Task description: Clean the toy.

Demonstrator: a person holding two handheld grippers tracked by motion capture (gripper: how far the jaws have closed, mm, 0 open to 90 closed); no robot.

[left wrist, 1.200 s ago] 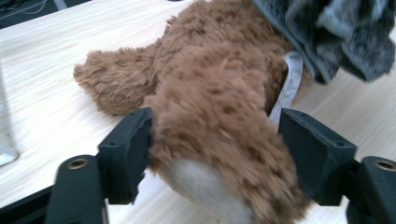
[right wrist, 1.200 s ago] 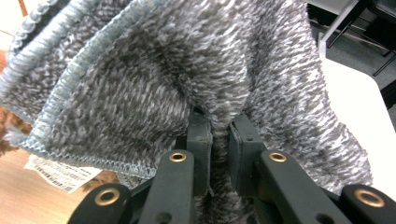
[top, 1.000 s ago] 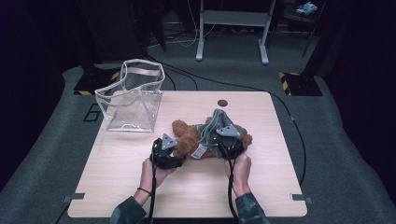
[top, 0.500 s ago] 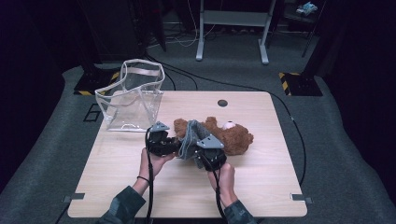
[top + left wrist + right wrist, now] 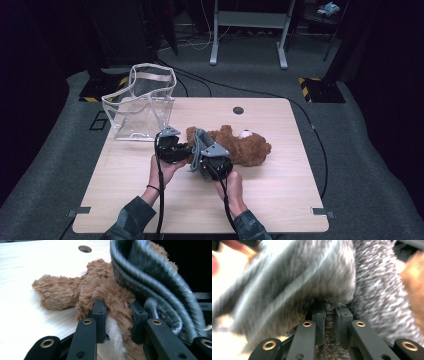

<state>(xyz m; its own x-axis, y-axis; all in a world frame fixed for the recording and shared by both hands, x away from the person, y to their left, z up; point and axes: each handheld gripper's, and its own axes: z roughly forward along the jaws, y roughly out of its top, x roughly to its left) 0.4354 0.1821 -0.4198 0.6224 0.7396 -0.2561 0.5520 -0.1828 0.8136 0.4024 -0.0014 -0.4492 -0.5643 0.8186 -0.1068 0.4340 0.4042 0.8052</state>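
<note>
A brown teddy bear (image 5: 250,147) lies on the wooden table (image 5: 280,200), head to the right. My left gripper (image 5: 187,150) is at its left end. In the left gripper view the jaws (image 5: 117,312) have just been closing and now pinch a furry limb of the bear (image 5: 100,290). A grey ribbed knit garment (image 5: 200,141) drapes over that end of the bear. My right gripper (image 5: 200,157) is shut on it, and in the right gripper view its pads (image 5: 329,311) squeeze a fold of the grey knit (image 5: 312,277). The knit also hangs at the right (image 5: 150,282).
A clear plastic bag (image 5: 140,105) with a pale trim stands open at the table's back left corner. A round cable hole (image 5: 238,110) sits near the back edge. Cables trail from both grippers toward the person's forearms at the front edge.
Both hands have shifted left. The grey knit has been pulled left off the bear's head, which now lies bare. The left gripper has come up to the bear's limb and closed on it.
</note>
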